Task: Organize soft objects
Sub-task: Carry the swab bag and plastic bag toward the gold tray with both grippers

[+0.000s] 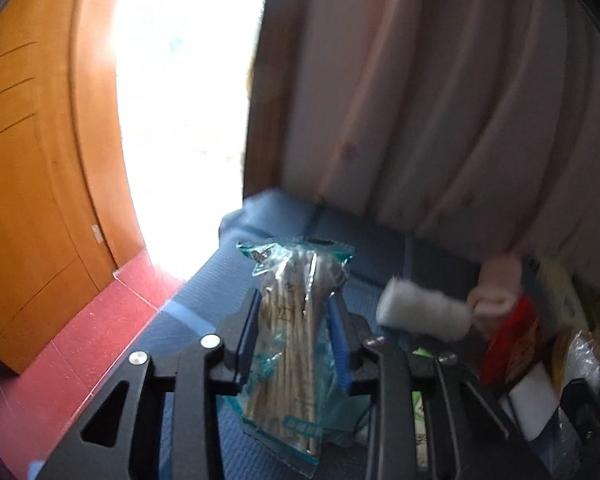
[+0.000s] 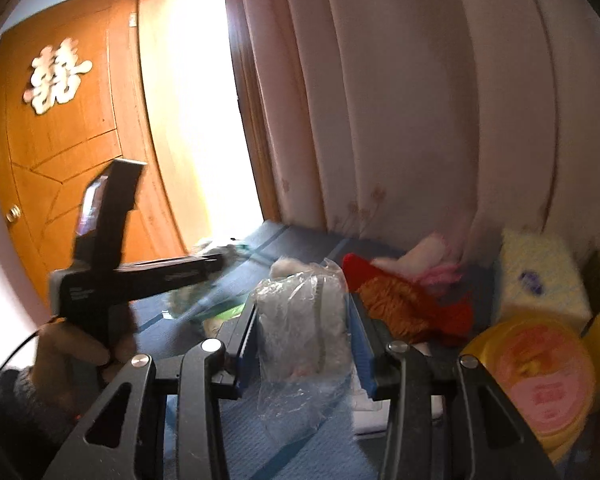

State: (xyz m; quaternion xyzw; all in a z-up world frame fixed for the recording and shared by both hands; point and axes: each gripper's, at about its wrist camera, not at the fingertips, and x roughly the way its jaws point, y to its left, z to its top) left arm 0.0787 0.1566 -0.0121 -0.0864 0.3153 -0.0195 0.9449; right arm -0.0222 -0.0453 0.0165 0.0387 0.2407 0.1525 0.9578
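Teal-trimmed stick packet (image 1: 296, 344) upright between left gripper (image 1: 294, 308) pads, clamped.

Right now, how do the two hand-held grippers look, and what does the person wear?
Each gripper, left gripper and right gripper, has black angular linkage arms with silver round bolts and blue finger pads. In the right wrist view the left one shows a black pistol handle, small white lettering and a thin dark cable. The hand has a dark knitted sleeve.

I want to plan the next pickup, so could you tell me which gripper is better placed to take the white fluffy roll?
Neither is free: left gripper holds the teal-edged packet, right gripper a clear bag. Left looks nearer the white fluffy roll.
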